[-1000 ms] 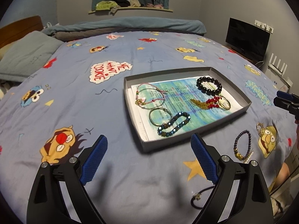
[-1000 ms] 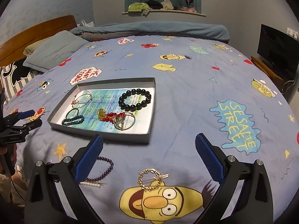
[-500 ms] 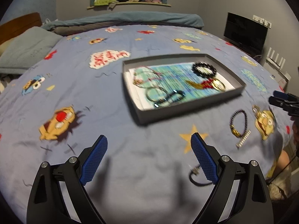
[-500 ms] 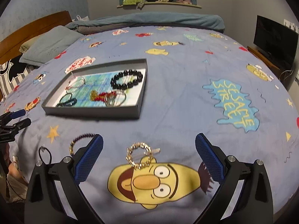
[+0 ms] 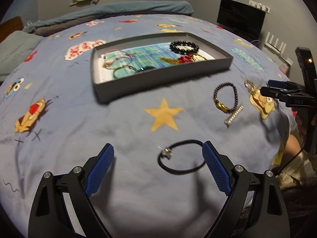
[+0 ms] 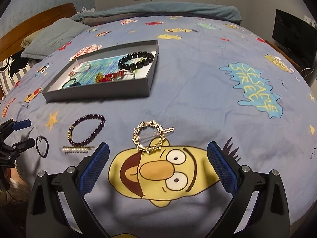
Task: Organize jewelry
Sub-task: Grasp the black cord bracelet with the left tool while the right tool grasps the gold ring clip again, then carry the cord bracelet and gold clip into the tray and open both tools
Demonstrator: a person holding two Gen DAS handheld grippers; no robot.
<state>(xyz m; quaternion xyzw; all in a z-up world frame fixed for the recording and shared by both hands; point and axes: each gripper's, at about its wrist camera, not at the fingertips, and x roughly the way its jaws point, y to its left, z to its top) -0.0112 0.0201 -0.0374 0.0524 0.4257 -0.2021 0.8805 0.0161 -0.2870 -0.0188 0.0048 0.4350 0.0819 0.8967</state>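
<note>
Left wrist view: the grey tray sits on the blue bedspread, already holding several bracelets. Nearer than the tray, the left gripper hangs spread wide over a black hair tie. Right of it, the right gripper, equally spread, frames a gold ring clip, with a purple bead bracelet and pearl clip between the two.

The grey tray is motion-blurred in the left wrist view, and its near wall hides part of the jewelry inside. At three o'clock, the right tongs are cut by the edge.
</note>
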